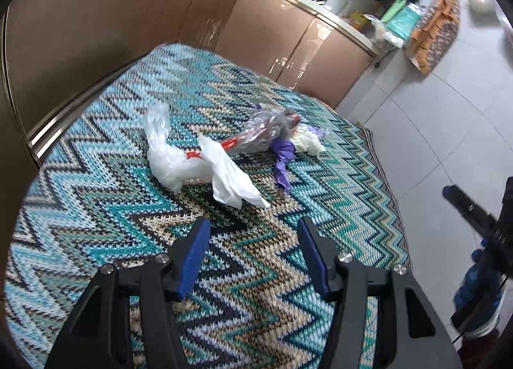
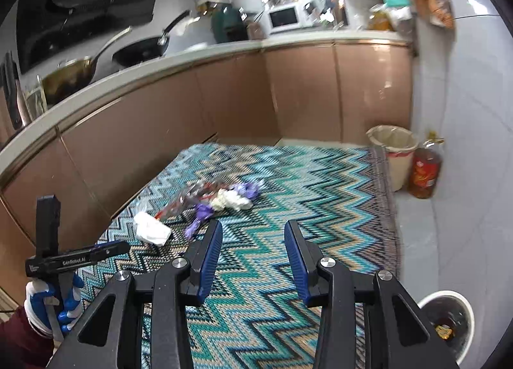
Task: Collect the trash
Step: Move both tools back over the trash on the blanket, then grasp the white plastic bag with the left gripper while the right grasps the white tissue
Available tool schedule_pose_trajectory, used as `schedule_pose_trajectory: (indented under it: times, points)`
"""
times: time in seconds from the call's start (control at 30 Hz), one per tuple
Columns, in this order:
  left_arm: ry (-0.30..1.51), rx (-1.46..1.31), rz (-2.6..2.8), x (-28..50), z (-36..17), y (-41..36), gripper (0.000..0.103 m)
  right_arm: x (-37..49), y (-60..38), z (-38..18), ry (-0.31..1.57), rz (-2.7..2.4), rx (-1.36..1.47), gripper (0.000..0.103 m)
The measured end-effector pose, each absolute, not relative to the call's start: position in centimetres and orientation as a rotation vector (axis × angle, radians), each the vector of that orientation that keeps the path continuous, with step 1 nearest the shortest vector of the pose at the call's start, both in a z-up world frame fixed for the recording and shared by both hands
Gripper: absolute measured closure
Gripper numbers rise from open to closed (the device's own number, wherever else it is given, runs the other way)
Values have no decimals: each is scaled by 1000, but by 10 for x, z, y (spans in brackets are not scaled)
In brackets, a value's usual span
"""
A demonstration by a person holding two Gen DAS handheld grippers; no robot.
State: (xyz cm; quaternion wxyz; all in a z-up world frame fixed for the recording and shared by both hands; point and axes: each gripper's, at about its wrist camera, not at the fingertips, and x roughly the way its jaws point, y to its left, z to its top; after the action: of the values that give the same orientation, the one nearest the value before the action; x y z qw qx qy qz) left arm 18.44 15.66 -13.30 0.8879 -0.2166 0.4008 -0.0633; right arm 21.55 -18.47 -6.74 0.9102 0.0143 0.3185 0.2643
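Trash lies in a loose heap on a zigzag rug (image 1: 128,209): a white plastic bag (image 1: 231,173), a clear bag with red marks (image 1: 263,132), a purple glove (image 1: 283,157) and a cream crumpled wad (image 1: 307,141). My left gripper (image 1: 253,228) is open and empty, just short of the white bag. In the right wrist view the same heap shows: white bag (image 2: 150,228), purple glove (image 2: 202,213), cream wad (image 2: 231,199). My right gripper (image 2: 253,228) is open and empty, above the rug to the right of the heap.
A lined waste bin (image 2: 396,148) stands at the rug's far right corner beside an oil bottle (image 2: 423,170). A round white bin (image 2: 449,321) sits at lower right on the tiled floor. Brown kitchen cabinets (image 2: 224,103) border the rug's far and left sides.
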Motion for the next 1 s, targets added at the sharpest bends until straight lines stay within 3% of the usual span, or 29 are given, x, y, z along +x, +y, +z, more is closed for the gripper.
schedule_pose_trajectory:
  times: [0.5, 0.6, 1.0]
  points:
    - [876, -645, -75, 230, -166, 177, 51, 299, -116, -130, 818, 682, 35, 63]
    - [886, -646, -73, 236, -170, 176, 60, 317, -107, -139, 832, 684, 33, 62]
    - [875, -609, -89, 248, -174, 174, 72, 366, -84, -173, 888, 705, 77, 62]
